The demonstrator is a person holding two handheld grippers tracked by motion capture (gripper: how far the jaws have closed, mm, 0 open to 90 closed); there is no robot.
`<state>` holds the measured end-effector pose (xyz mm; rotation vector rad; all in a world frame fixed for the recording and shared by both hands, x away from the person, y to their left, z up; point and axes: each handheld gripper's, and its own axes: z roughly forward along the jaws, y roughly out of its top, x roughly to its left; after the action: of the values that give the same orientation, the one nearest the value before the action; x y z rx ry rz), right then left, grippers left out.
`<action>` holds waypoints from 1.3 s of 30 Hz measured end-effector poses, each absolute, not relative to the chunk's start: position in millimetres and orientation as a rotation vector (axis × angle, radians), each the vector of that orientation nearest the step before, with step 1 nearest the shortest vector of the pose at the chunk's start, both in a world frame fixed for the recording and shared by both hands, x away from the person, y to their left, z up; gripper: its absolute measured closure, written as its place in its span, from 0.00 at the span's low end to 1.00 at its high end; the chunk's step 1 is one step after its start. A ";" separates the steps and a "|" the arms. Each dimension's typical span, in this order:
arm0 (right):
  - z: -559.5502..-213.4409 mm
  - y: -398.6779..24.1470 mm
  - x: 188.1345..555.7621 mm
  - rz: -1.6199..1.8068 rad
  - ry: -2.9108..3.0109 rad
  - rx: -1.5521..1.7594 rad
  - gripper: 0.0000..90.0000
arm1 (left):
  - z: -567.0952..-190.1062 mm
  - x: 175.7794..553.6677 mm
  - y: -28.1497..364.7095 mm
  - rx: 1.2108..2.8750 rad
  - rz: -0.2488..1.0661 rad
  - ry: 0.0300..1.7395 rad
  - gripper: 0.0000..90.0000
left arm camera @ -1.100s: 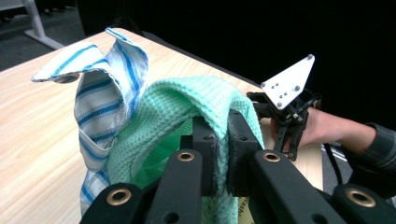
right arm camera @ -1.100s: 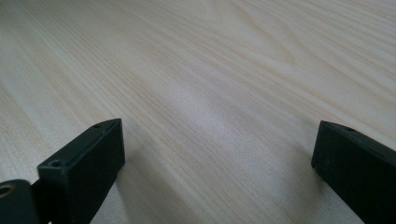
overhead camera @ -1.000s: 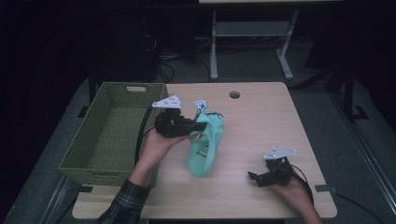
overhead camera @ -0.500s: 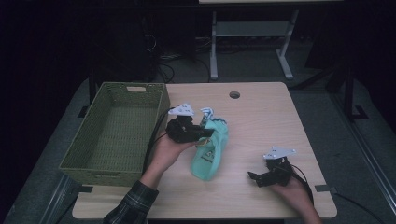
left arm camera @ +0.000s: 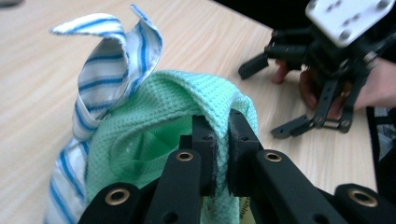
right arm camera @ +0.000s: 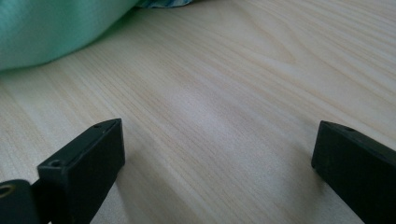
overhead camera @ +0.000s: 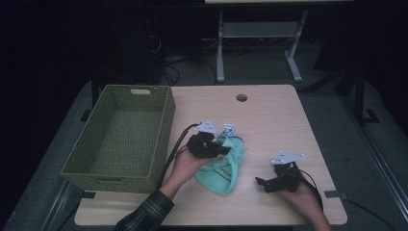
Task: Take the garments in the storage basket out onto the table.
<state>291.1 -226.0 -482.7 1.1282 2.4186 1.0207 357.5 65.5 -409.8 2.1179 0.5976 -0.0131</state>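
Dark floor and a tangle of cables surround the pale wooden table, with the white legs of another desk standing beyond its far edge. On the table's left part sits an olive woven basket, its inside bare; a round cable hole marks the tabletop near the far edge.

Near the middle of the table lies a mint-green waffle-weave cloth, bunched up, with a blue-and-white striped cloth sticking out at its far end. In the left gripper view the striped cloth curls up beside and partly under the green one.

The left gripper sits at the green cloth's far end, just beside the basket's right wall. Its jaws are pinched tight on a fold of the green cloth, which drapes over both tips in its own view. A plaid sleeve comes in from the bottom edge behind that hand.

The right gripper rests low near the table's near right corner, apart from the green cloth, jaws spread wide with bare wood between them. The green cloth's edge lies ahead of it, nothing in between.
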 end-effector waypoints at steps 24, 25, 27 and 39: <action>-482.7 -225.9 291.1 1.022 2.421 1.124 0.03 | -452.6 357.5 46.9 2.249 0.061 0.615 0.67; -482.7 -225.8 290.9 1.022 2.423 1.120 0.03 | -448.5 357.0 49.2 2.243 0.069 0.606 0.60; -482.7 -225.8 290.9 1.022 2.423 1.119 0.03 | -445.5 356.7 51.1 2.242 0.069 0.597 0.58; -482.7 -225.9 291.0 1.022 2.423 1.119 0.03 | -419.1 342.8 80.1 2.189 -0.003 0.589 0.43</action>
<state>291.0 -225.9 -482.7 1.1187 2.4232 1.0224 342.8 80.1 -419.1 2.1894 0.5891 -0.0030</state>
